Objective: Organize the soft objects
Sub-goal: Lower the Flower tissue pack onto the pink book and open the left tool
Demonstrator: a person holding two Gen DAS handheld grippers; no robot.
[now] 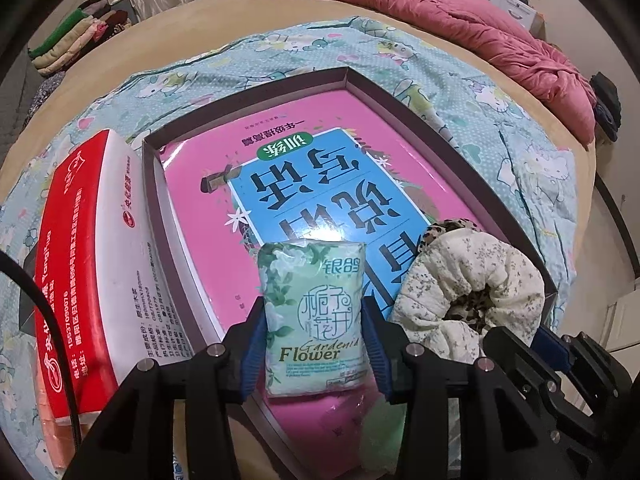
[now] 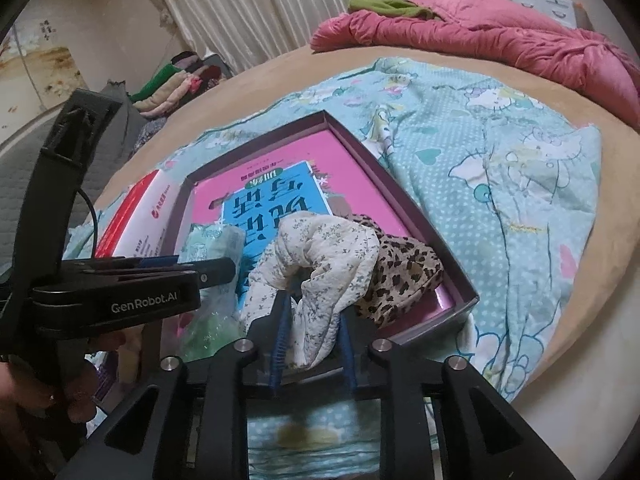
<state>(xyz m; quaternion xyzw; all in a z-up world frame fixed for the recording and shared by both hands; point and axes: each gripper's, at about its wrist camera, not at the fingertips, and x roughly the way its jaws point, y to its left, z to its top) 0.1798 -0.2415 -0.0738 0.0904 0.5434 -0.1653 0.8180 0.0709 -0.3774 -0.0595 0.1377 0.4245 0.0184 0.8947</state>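
Note:
A green "Gardenia Flower" tissue pack (image 1: 312,280) stands upright in the near end of a shallow dark box (image 1: 248,94), on a pink and blue book (image 1: 320,184) that lines it. My left gripper (image 1: 314,312) is shut on the pack, its blue pads pressed against both sides. A white floral scrunchie (image 2: 320,248) lies in the box's near right corner, partly over a leopard-print scrunchie (image 2: 404,272). My right gripper (image 2: 313,312) straddles the white scrunchie's near fold. Its pads stand slightly off the cloth, so it is open.
A red and white tissue box (image 1: 92,240) lies against the box's left wall. Everything rests on a blue cartoon-print sheet (image 2: 500,160) over a tan bed. A pink quilt (image 1: 460,12) is bunched at the far side, and folded clothes (image 1: 80,36) are stacked far left.

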